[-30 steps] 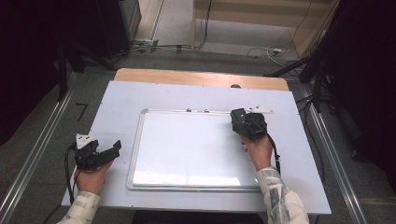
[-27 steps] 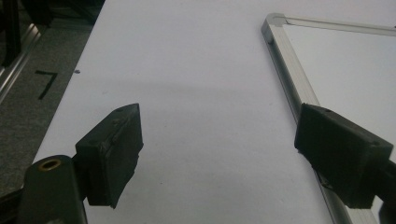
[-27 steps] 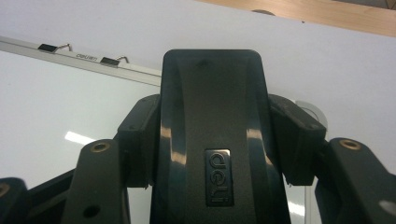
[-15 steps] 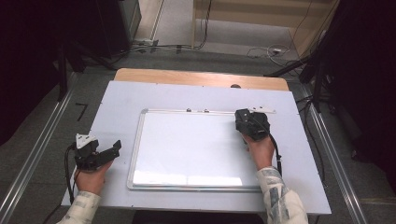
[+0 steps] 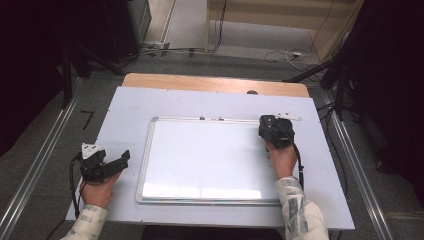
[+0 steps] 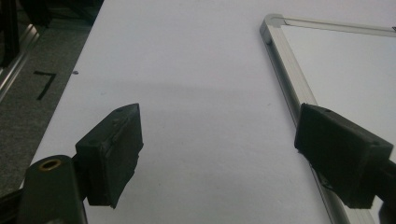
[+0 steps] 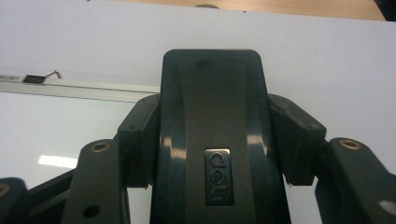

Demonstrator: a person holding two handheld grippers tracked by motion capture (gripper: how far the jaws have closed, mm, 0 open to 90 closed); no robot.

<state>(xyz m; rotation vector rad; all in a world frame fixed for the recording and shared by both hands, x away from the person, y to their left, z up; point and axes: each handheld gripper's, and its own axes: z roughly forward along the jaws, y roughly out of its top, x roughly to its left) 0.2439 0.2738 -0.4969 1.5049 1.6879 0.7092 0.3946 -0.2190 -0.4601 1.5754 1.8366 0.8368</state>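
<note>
Right now the right hand-held gripper [image 5: 274, 131] sits at the far right corner of the whiteboard [image 5: 210, 160], its jaws clamped on a black whiteboard eraser [image 7: 212, 140]. In the right gripper view the eraser stands between the two jaws, each pad pressed against one of its sides, and a small embossed label shows on its glossy top. Beyond the eraser lie the board's silver top frame and the pale bench [image 7: 93, 42]. Whether the eraser touches the board surface cannot be told from these views.

The whiteboard lies flat in the middle of the bench [image 5: 130, 110], its long side running left to right, and its white surface looks clean, with a glare patch near the front edge.

The left hand-held gripper [image 5: 107, 167] rests on the bench just beside the board's left edge. Its jaws stand wide apart and hold nothing; in the left gripper view the bare bench shows between them, and the right-hand jaw overlaps the board's silver frame [image 6: 292, 88]. A person's hand [image 5: 97, 192] holds it from the near edge.
</note>
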